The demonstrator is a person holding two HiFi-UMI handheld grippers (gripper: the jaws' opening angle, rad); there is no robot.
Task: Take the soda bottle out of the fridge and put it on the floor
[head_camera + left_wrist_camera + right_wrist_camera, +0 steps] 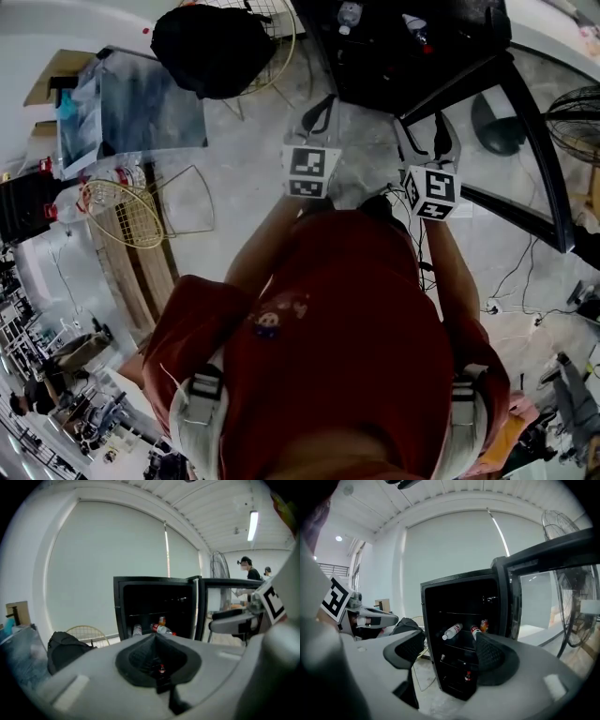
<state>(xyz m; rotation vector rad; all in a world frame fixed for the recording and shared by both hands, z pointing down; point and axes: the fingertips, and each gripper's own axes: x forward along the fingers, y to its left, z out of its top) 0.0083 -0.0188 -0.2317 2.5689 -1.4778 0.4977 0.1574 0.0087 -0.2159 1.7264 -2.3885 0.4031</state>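
The black fridge (pixel 459 606) stands open a short way ahead, its door (pixel 543 559) swung out to the right. A small dark soda bottle (pixel 467 676) with a red cap stands upright on its lowest shelf. Higher up lie a clear bottle (pixel 452 631) and a second bottle (pixel 474 631), beside a can (pixel 484 625). My right gripper (pixel 449 646) is open, empty and short of the fridge. My left gripper (pixel 157 653) is shut on nothing, with the fridge (pixel 154 602) beyond it. In the head view both grippers, left (pixel 317 122) and right (pixel 433 141), hang before the fridge (pixel 412 56).
A black backpack (pixel 211 47) lies on the floor left of the fridge, next to a round wire basket (pixel 122 211). A standing fan (pixel 574 597) is behind the open door. Cables (pixel 506 281) trail on the floor at right. Two people (pixel 246 569) stand far off.
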